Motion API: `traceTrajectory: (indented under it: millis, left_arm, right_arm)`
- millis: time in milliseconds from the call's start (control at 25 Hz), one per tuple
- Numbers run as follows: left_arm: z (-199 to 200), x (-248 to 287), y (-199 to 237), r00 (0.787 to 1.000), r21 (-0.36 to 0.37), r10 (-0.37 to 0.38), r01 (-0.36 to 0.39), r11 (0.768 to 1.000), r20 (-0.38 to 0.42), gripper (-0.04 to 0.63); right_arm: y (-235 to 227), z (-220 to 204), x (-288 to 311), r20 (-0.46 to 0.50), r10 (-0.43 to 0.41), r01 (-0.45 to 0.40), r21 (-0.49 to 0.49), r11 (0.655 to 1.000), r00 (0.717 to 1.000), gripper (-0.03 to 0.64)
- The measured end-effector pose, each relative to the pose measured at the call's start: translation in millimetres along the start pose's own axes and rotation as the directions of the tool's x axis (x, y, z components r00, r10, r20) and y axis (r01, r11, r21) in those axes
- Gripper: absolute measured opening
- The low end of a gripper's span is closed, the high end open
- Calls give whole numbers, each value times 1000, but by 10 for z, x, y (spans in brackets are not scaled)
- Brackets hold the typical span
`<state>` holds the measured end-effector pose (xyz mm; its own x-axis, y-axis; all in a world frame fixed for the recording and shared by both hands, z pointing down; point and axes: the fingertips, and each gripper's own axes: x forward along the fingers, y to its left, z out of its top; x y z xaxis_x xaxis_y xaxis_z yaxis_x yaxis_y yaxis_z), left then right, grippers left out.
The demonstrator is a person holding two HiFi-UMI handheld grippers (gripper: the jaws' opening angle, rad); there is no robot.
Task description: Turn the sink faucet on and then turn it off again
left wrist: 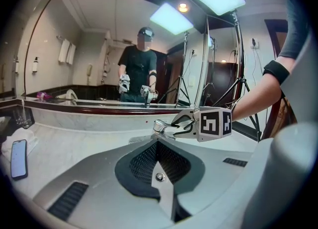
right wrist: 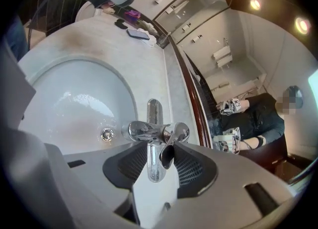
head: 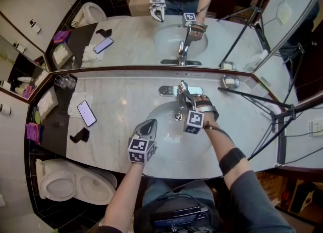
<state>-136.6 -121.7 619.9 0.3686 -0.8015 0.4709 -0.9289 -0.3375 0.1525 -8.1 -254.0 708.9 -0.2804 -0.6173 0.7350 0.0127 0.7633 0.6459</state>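
The right hand-held gripper [head: 189, 103] stands open around the polished chrome faucet lever [right wrist: 155, 163], behind the white oval basin [right wrist: 59, 99]. The left hand-held gripper [head: 146, 128] hovers closed and empty. The lever looks rigid and slippery, so I'd pinch it near its free end.

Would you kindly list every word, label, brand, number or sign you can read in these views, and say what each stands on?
No text can be read in any view.
Marker cubes: black-and-white square patterns only, no letters or numbers.
Smartphone on the counter: screen lit, content too small to read.
Device at the person's chest: display too blurred to read.
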Motion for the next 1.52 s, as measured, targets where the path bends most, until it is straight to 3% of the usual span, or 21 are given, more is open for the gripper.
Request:
traceTrajectory:
  millis: [280,520,720,920,1080,1320,1520]
  left_arm:
    - [126,-227,23,999,16,21,-22,1000,34,-12]
    - [209,-429,-104,998,33,20,-22,999,52,-12]
    - [304,-588,-218,997,46,15,-18,999,72,-12]
    - [427,-714,-291,995,66,13,-20,998,99,-12]
    - [416,-790,-312,994,65,7,-14,998,108,-12]
    - [390,-903,-367,994,61,-4,-3,998,113,-12]
    - [459,-964,-389,992,69,-7,-2,998,127,-12]
  right_arm:
    - [-3,-5,-443,47,-61,52,185,981,997,146]
    - [-76,-70,-1034,69,-118,88,333,939,991,69]
    - [7,-233,-1462,88,-145,80,512,855,985,17]
    - [92,-452,-1794,111,-174,44,711,702,979,17]
    - [111,-609,-1996,113,-202,28,810,586,973,17]
    - [73,-728,-2294,86,-233,50,850,524,969,17]
    - [131,-766,-2362,84,-233,46,864,502,969,17]
